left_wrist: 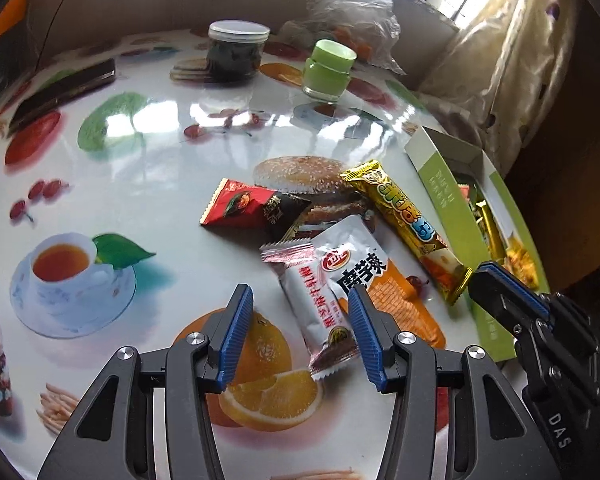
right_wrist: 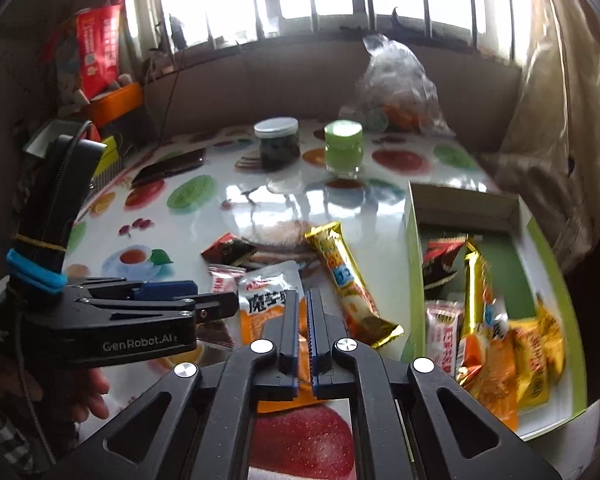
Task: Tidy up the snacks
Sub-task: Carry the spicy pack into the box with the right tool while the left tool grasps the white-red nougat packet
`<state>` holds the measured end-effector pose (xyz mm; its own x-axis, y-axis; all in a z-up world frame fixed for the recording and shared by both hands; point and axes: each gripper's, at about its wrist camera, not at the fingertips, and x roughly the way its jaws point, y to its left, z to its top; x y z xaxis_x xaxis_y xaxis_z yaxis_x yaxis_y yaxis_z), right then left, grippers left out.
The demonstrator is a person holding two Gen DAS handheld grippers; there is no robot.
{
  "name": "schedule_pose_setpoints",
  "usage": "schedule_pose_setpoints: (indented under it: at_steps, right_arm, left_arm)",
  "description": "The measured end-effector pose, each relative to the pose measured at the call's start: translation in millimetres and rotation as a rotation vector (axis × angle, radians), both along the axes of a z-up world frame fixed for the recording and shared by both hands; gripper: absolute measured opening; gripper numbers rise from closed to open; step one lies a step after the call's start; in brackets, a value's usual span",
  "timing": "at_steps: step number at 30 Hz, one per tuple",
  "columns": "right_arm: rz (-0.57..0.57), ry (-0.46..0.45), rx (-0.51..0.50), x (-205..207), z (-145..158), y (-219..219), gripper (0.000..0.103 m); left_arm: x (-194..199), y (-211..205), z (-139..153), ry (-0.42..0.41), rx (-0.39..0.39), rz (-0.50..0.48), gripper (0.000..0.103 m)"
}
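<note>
Several loose snacks lie on the fruit-print table (left_wrist: pixel 160 168): a red triangular packet (left_wrist: pixel 244 212), a long gold bar (left_wrist: pixel 404 216), a white-and-orange packet (left_wrist: pixel 364 276) and a pink-and-white packet (left_wrist: pixel 316 312). My left gripper (left_wrist: pixel 299 289) is open, low over the table. The pink-and-white packet lies between its blue pads, which do not touch it. On the right stands an open green-and-white box (right_wrist: pixel 416 248) with several snacks (right_wrist: pixel 496 344) inside. My right gripper (right_wrist: pixel 303 300) is shut and empty, above the white-and-orange packet (right_wrist: pixel 268 292), just left of the box. Its tips (left_wrist: pixel 480 276) show beside the gold bar's end.
At the back stand a dark-filled jar with a white lid (left_wrist: pixel 238 50), a green-lidded jar (left_wrist: pixel 328 70) and a clear plastic bag (left_wrist: pixel 356 12). A dark flat object (left_wrist: pixel 64 88) lies far left. A curtain (left_wrist: pixel 500 60) hangs behind the box. A hand (right_wrist: pixel 92 392) holds the left gripper.
</note>
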<state>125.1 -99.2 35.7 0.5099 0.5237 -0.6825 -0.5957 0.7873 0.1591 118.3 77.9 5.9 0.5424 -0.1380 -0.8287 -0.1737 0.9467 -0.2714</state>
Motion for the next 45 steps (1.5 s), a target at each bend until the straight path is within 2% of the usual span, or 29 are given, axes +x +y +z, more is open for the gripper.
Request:
schedule_pose_setpoints:
  at_steps: [3,4,9,11,15,19,22,25,27,29,30,40,41,45]
  right_arm:
    - [0.017,0.083,0.001,5.6,-10.0,1.2,0.017]
    - [0.029,0.087,-0.016,5.2,-13.3,3.7,0.019]
    - [0.106,0.09,-0.12,-0.1,-27.7,23.2,0.044]
    - [0.13,0.093,-0.145,-0.7,-32.4,29.5,0.05]
    - [0.134,0.041,-0.248,-4.8,-40.9,41.6,0.054]
    - [0.119,0.055,-0.236,-3.3,-41.8,37.9,0.054]
    - [0.108,0.049,-0.235,-4.1,-41.0,36.7,0.046]
    - [0.099,0.036,-0.237,-5.2,-39.2,38.0,0.038]
    - [0.097,0.03,-0.219,-6.5,-36.8,37.5,0.031]
    - [0.093,0.028,-0.21,-7.5,-35.1,37.2,0.027]
    - [0.097,0.023,-0.204,-8.5,-34.1,37.4,0.023]
    - [0.057,-0.016,-0.151,-12.7,-21.1,28.2,0.007]
    - [0.047,-0.019,-0.147,-12.1,-19.4,26.0,0.003]
    - [-0.01,-0.029,-0.153,-5.9,-16.7,16.6,0.003]
  left_arm:
    - [-0.4,1.4,-0.2,-0.008,-0.003,0.004,0.051]
    - [-0.5,3.1,-0.2,-0.009,-0.012,0.008,0.051]
    - [-1.2,8.5,-0.4,-0.013,-0.007,0.031,0.051]
    - [-1.0,9.2,-0.7,-0.013,-0.005,0.029,0.051]
    - [-0.5,9.3,-0.6,-0.007,0.005,0.029,0.051]
    - [-0.8,7.9,-0.6,-0.01,0.009,0.026,0.051]
    - [-0.9,8.0,-0.3,-0.007,0.013,0.034,0.048]
    - [-1.7,10.6,-0.8,-0.004,0.015,0.048,0.039]
    - [-2.8,12.5,-1.5,-0.002,0.003,0.049,0.026]
    - [-4.0,12.8,-2.1,-0.001,0.005,0.052,0.023]
    - [-4.6,13.1,-2.2,-0.001,0.003,0.054,0.023]
    - [-10.9,15.1,-0.6,0.003,0.0,0.069,0.021]
    - [-10.2,15.2,-0.6,0.003,0.0,0.069,0.021]
    - [-9.6,14.9,-1.4,0.005,-0.001,0.07,0.021]
